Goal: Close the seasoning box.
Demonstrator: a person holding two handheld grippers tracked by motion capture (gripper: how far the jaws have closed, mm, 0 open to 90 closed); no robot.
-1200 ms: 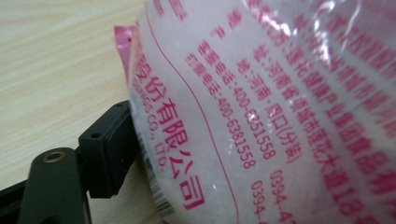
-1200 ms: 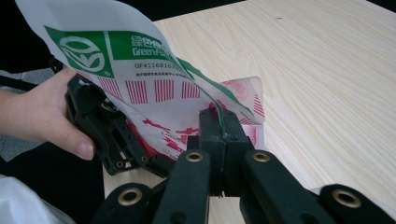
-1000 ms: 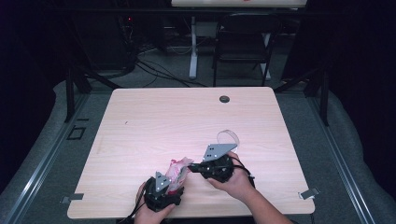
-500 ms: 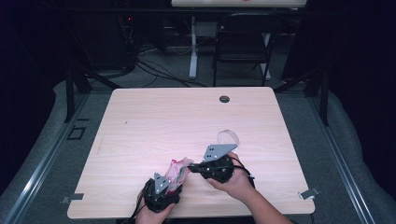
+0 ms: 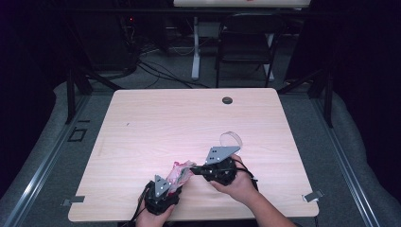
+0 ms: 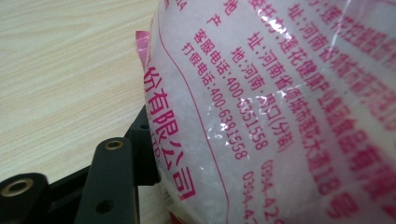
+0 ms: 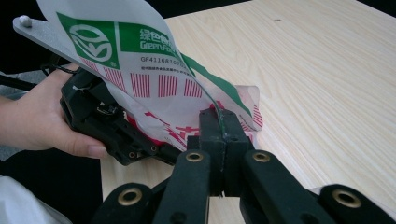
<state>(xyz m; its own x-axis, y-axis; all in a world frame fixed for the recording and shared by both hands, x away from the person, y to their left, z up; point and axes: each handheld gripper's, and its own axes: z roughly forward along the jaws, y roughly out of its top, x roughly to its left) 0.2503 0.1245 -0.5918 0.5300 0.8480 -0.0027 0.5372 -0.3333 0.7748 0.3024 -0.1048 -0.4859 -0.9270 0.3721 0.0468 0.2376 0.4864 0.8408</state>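
Plastic food bag (image 5: 178, 172) held up at the near edge of the desk (image 5: 156, 123), between the two grippers, white film with pink and green print and pale grains inside. Right gripper (image 7: 223, 122) with fingers pressed flat together on the bag's thin top edge, pinching the film tight. Left gripper (image 5: 161, 193) around the bag's full lower part, its jaws just now closing in, with the bag between them; one black finger (image 6: 119, 177) lying against the bulging film in the left gripper view, the other hidden behind the bag, so a firm squeeze cannot be told yet. A curl of clear plastic (image 5: 231, 139) lying on the desk just beyond the right gripper.

Judged from this: bag already picked up and secured at the top, second grip on the body about half made. Left to do, likely: finishing that grip, then pulling or tearing the top open, or carrying the bag elsewhere.
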